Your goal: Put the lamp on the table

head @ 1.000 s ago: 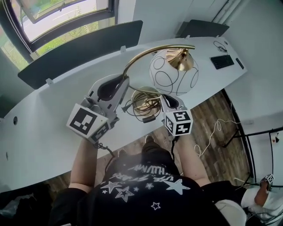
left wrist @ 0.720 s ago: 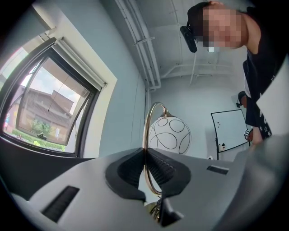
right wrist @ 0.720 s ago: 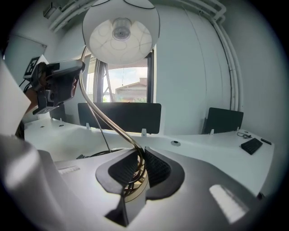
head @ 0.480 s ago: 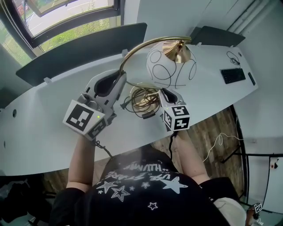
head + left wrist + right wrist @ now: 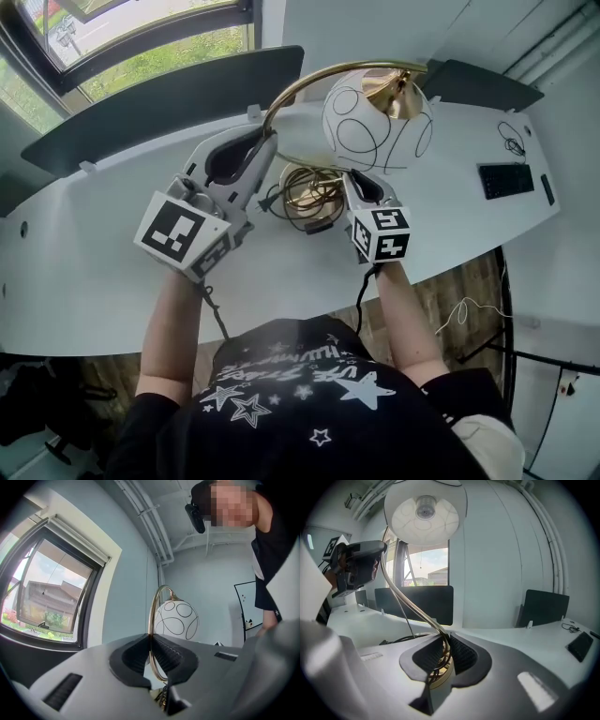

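The lamp has a white globe shade (image 5: 378, 120) with black rings, an arched brass stem (image 5: 309, 84) and a round brass base (image 5: 305, 192) with a coiled dark cord. It hangs over the white table (image 5: 103, 272), carried by both grippers. My left gripper (image 5: 266, 142) is shut on the thin stem (image 5: 151, 620), with the globe (image 5: 176, 619) beyond its jaws. My right gripper (image 5: 349, 180) is shut on the base and cord (image 5: 439, 672) from the right. The right gripper view looks up at the lit shade (image 5: 425, 513) and shows the left gripper (image 5: 358, 566) on the stem.
Black divider panels (image 5: 169, 94) stand along the table's far edge, with a window behind them. A black keyboard (image 5: 506, 178) and a thin cable (image 5: 511, 141) lie at the table's right end. Wooden floor (image 5: 469, 291) shows at the near right.
Both grippers and the lamp have moved forward, from above the table's near edge to over the tabletop. Both grips look unchanged.
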Action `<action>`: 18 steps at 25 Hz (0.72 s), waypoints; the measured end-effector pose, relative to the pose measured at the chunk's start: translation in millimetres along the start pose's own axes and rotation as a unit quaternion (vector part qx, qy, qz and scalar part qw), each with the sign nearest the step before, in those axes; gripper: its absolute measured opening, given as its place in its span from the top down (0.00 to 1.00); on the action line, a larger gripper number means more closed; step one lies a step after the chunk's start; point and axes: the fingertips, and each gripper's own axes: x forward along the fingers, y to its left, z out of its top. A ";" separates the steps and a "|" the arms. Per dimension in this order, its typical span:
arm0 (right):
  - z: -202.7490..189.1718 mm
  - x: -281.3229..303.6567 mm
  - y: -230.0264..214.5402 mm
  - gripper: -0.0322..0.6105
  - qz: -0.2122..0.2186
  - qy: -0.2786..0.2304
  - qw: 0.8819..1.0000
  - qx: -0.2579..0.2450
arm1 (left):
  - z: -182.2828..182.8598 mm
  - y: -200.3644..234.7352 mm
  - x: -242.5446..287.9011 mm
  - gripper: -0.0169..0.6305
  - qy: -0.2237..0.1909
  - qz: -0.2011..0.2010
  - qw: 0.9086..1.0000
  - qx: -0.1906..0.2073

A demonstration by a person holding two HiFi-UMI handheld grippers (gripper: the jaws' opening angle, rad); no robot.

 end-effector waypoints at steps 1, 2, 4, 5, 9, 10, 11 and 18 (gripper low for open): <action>0.0 5.9 -9.1 0.88 0.001 0.002 1.000 0.000 | -2.7 1.4 10.1 0.93 0.001 0.001 1.000 0.000; 0.1 12.3 -18.3 0.88 0.002 0.004 1.000 0.001 | -5.8 3.4 20.4 0.93 0.002 0.001 1.000 -0.001; 0.8 23.6 -33.3 0.88 0.004 0.005 1.000 0.001 | -11.0 7.0 37.0 0.93 0.004 0.000 1.000 0.001; 1.5 26.8 -37.6 0.88 0.005 0.005 1.000 0.001 | -12.1 8.2 41.7 0.93 0.007 0.004 1.000 0.001; 1.7 38.2 -48.9 0.88 0.014 0.006 1.000 0.000 | -15.6 11.8 55.3 0.93 0.012 0.017 1.000 0.003; 1.2 44.8 -53.9 0.88 0.015 0.008 1.000 0.000 | -18.5 14.8 62.0 0.93 0.014 0.016 1.000 0.006; 0.8 53.3 -60.5 0.88 0.016 0.009 1.000 0.001 | -22.2 18.6 71.0 0.93 0.014 0.012 1.000 0.010; 2.8 106.4 -107.6 0.88 0.007 0.013 1.000 0.018 | -41.3 45.0 135.1 0.93 0.034 -0.004 0.999 0.029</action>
